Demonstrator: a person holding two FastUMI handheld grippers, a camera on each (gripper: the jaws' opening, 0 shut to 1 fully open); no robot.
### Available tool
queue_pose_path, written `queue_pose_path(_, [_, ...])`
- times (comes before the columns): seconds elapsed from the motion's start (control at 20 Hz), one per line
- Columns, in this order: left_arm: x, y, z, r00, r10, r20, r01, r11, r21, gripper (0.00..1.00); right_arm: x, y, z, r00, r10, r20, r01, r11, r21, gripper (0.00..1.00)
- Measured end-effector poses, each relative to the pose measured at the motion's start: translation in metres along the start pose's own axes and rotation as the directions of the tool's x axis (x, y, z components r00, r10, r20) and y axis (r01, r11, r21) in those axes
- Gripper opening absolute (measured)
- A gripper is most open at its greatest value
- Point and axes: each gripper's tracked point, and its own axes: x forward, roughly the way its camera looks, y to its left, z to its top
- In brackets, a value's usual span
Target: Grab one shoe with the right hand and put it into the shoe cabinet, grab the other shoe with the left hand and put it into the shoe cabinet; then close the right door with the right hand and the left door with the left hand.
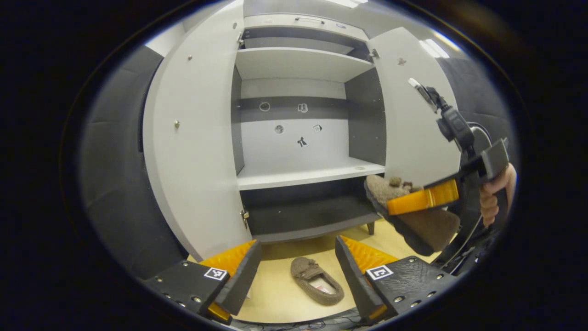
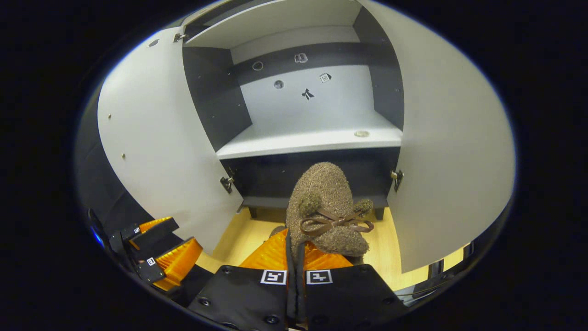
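Right gripper view: the right gripper is seen with its jaws closed tight on the heel of a fuzzy brown shoe, which is held in the air before the open shoe cabinet, toe towards its dark bottom compartment. Left gripper view: the left gripper is held with jaws wide and nothing between them, and the other shoe is seen lying on the wooden floor near the cabinet's front edge. Both doors, left and right, are swung open, and the shelves appear bare, though the bottom compartment is dim.

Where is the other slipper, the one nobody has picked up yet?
In the left gripper view, the second slipper lies on the floor before the open cabinet.
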Motion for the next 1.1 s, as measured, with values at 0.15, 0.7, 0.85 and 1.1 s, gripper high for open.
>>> queue_pose_path(0.15, [0.006,-0.001,0.004,1.0,-0.007,0.002,0.007,1.0,-0.011,0.93,0.01,-0.003,0.031,0.999,-0.013,0.035,0.014,0.999,-0.034,0.02])
queue_pose_path(0.7, [0.034,0.012,0.025,0.995,0.097,0.001,-0.097,0.993,-0.063,0.98,0.075,-0.004,0.171,0.989,0.053,0.135,-0.035,0.991,-0.131,0.01])
queue_pose_path(0.85, [0.04,0.015,0.04,0.993,0.113,0.022,-0.111,0.991,-0.07,0.99,0.099,-0.016,0.199,0.985,0.034,0.168,-0.011,0.991,-0.133,0.02])
queue_pose_path(1.1, [0.051,0.02,0.057,0.988,0.149,0.034,-0.147,0.988,-0.049,0.93,0.137,-0.052,0.232,0.979,-0.04,0.199,0.07,0.987,-0.147,0.02])
